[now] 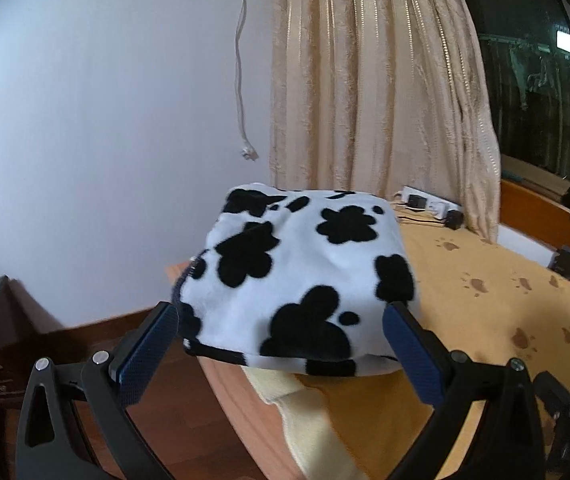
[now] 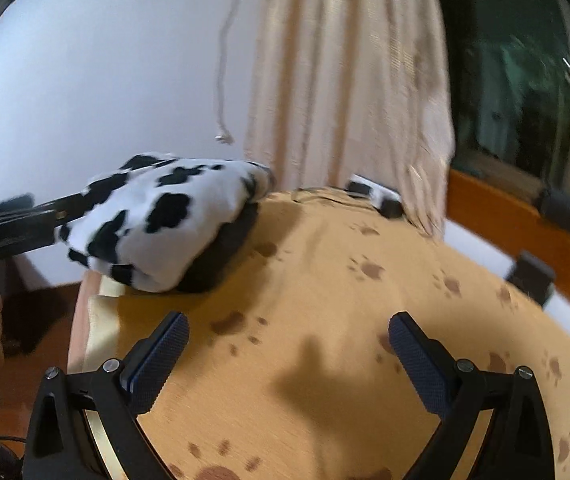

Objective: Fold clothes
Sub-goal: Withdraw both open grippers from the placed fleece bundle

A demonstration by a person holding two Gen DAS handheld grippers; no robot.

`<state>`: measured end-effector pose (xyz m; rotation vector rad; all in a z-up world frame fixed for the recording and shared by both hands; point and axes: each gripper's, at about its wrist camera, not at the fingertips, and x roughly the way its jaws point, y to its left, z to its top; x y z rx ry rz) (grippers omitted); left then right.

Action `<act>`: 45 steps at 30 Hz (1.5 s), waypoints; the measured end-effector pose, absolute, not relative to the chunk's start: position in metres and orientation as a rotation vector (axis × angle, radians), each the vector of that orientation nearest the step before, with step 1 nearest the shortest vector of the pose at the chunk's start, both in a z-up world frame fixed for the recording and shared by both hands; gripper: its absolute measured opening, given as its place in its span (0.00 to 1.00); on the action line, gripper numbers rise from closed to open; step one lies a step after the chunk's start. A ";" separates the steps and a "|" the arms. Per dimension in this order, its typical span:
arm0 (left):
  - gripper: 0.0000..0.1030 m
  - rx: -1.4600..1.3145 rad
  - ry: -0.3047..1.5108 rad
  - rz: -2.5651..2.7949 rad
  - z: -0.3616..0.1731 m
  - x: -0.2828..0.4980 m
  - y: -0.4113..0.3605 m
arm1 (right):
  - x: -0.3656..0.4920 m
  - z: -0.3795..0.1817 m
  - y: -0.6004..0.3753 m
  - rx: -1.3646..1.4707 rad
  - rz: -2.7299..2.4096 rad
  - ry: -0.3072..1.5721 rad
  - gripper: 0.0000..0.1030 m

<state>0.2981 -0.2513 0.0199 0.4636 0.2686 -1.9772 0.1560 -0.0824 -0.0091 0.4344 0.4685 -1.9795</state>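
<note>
Cow-print garment lies folded at left corner of paw-print cover, directly ahead of left gripper, fingers spread wide, empty, flanking bundle. Right gripper wide, empty, well apart over bare cover; left nearer for next move.

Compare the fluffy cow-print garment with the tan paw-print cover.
The fluffy cow-print garment is white with big black blotches; the tan paw-print cover carries small brown paws. The garment is a puffy folded bundle at the corner; the cover lies spread flat beneath it. Both are soft fabric.
</note>
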 end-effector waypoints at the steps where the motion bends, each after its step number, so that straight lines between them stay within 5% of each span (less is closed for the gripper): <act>1: 1.00 0.466 0.265 -1.973 0.019 0.299 -0.252 | 0.164 -0.010 -0.088 0.415 -1.962 0.489 0.99; 8: 1.00 0.475 0.272 -1.955 0.015 0.300 -0.256 | 0.200 -0.016 -0.114 0.307 -1.929 0.604 0.99; 17: 1.00 0.419 0.312 -1.936 0.018 0.310 -0.256 | 0.189 -0.018 -0.106 0.365 -1.991 0.414 0.99; 45: 1.00 0.458 0.222 -1.902 0.026 0.299 -0.242 | 0.190 -0.009 -0.095 0.358 -1.970 0.358 0.99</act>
